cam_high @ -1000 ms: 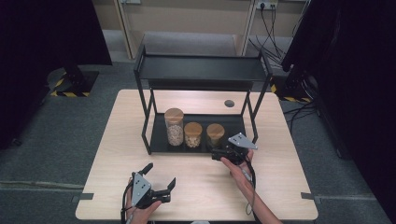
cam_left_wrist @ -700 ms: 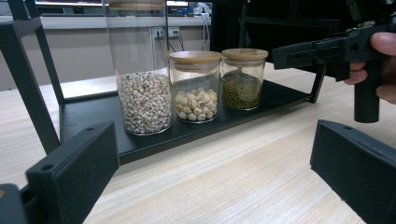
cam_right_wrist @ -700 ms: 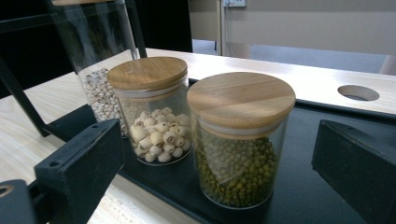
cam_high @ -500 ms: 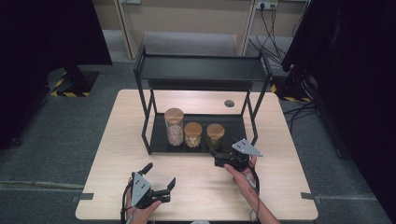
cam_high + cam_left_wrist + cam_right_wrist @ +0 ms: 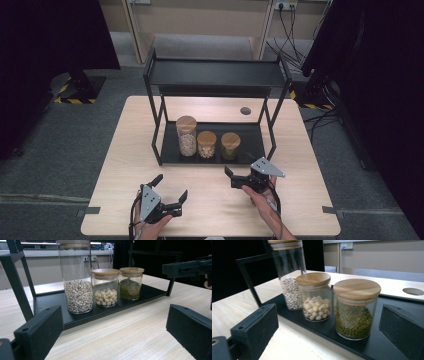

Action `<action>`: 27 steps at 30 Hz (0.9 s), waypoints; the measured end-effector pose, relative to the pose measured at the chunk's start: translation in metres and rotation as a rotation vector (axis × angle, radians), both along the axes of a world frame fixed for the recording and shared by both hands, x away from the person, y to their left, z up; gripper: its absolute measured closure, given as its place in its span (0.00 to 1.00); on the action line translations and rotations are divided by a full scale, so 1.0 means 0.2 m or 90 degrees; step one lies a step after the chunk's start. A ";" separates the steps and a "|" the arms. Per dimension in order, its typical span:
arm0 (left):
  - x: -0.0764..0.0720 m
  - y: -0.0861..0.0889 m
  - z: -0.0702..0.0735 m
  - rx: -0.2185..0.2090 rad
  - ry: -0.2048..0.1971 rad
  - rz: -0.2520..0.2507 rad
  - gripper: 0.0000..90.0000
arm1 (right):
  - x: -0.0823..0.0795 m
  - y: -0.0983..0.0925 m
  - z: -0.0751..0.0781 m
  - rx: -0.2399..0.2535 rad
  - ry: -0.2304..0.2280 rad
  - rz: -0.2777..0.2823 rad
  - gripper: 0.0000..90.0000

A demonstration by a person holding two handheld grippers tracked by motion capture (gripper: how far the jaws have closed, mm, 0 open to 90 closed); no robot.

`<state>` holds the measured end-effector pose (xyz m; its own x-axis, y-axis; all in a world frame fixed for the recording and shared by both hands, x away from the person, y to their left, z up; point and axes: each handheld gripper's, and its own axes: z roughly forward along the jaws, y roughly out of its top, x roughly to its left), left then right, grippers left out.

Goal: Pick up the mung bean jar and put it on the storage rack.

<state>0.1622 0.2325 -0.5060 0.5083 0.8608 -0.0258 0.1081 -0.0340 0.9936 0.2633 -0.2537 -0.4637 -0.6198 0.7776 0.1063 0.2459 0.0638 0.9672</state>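
Three glass jars with wooden lids stand in a row on the lower shelf of a black metal rack (image 5: 250, 150): a tall jar of pale grains (image 5: 186, 136), a shorter jar of white seeds (image 5: 206, 144) and a jar of green beans (image 5: 230, 145). My right gripper (image 5: 231, 177) is open just in front of the shelf, its jaws facing the green bean jar (image 5: 355, 312) with nothing between them. My left gripper (image 5: 171, 188) is open near the table's front edge, empty, looking at the jars (image 5: 105, 290) from farther back.
The rack's upper shelf (image 5: 215, 75) overhangs the jars on thin posts (image 5: 156, 130). A round cable hole (image 5: 245, 110) sits in the wooden table (image 5: 130, 150) behind the rack. Bare tabletop lies left and right of the rack.
My right gripper has drawn back from the shelf front toward the table's near edge, still open. The left gripper and the jars have stayed put.
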 end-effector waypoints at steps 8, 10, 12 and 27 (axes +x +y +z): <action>0.00 0.00 0.00 0.002 0.002 0.003 0.01 | -0.06 -0.02 -0.02 0.008 -0.009 0.025 0.03; 0.01 0.00 0.00 0.000 0.002 0.005 0.01 | -0.07 -0.03 -0.03 0.011 -0.010 0.028 0.03; 0.01 0.00 0.00 0.002 0.004 0.007 0.01 | -0.09 -0.03 -0.04 0.009 -0.017 0.032 0.03; 0.00 0.00 0.00 0.004 0.001 0.002 0.01 | -0.15 -0.05 -0.07 0.007 -0.009 0.057 0.03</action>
<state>0.1625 0.2326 -0.5059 0.5053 0.8626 -0.0217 0.1095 -0.0392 0.9932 0.2326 -0.2636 -0.4782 -0.6879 0.7180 0.1057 0.2260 0.0735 0.9713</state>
